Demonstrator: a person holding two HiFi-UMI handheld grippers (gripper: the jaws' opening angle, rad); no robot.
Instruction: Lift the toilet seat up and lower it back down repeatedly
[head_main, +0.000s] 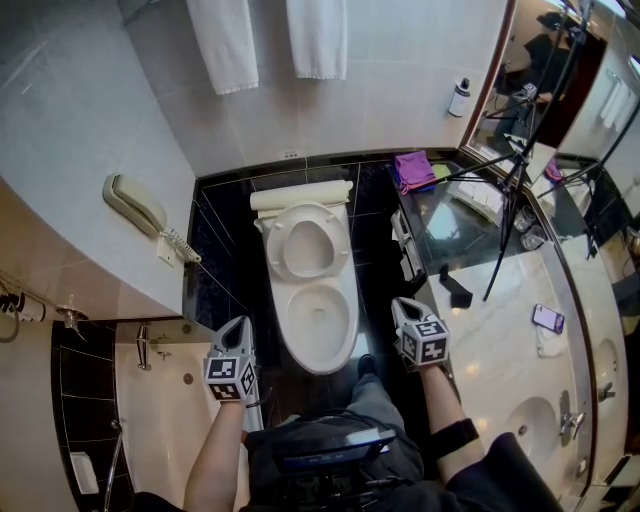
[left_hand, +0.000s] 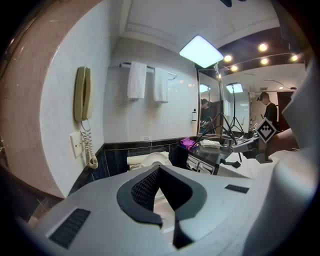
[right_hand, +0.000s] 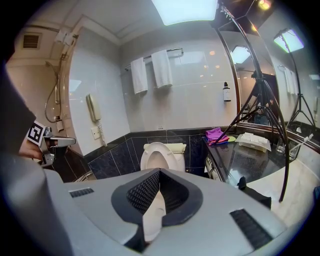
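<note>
The white toilet stands in the middle of the head view, its seat (head_main: 304, 246) raised and leaning back over the tank, with the bowl (head_main: 319, 318) open below it. In the right gripper view the seat (right_hand: 161, 156) stands upright, straight ahead. My left gripper (head_main: 237, 330) hovers at the bowl's front left and my right gripper (head_main: 403, 308) at its front right, both apart from the toilet. The jaws of the left gripper (left_hand: 159, 168) and the right gripper (right_hand: 160, 171) meet at their tips with nothing between them.
A wall phone (head_main: 135, 205) hangs on the left. Two towels (head_main: 225, 40) hang above the tank. On the right, a black counter (head_main: 450, 225) holds a purple cloth (head_main: 412, 168), and a tripod (head_main: 515, 180) stands there. A bathtub (head_main: 160, 420) is at the lower left and a sink (head_main: 535, 430) at the lower right.
</note>
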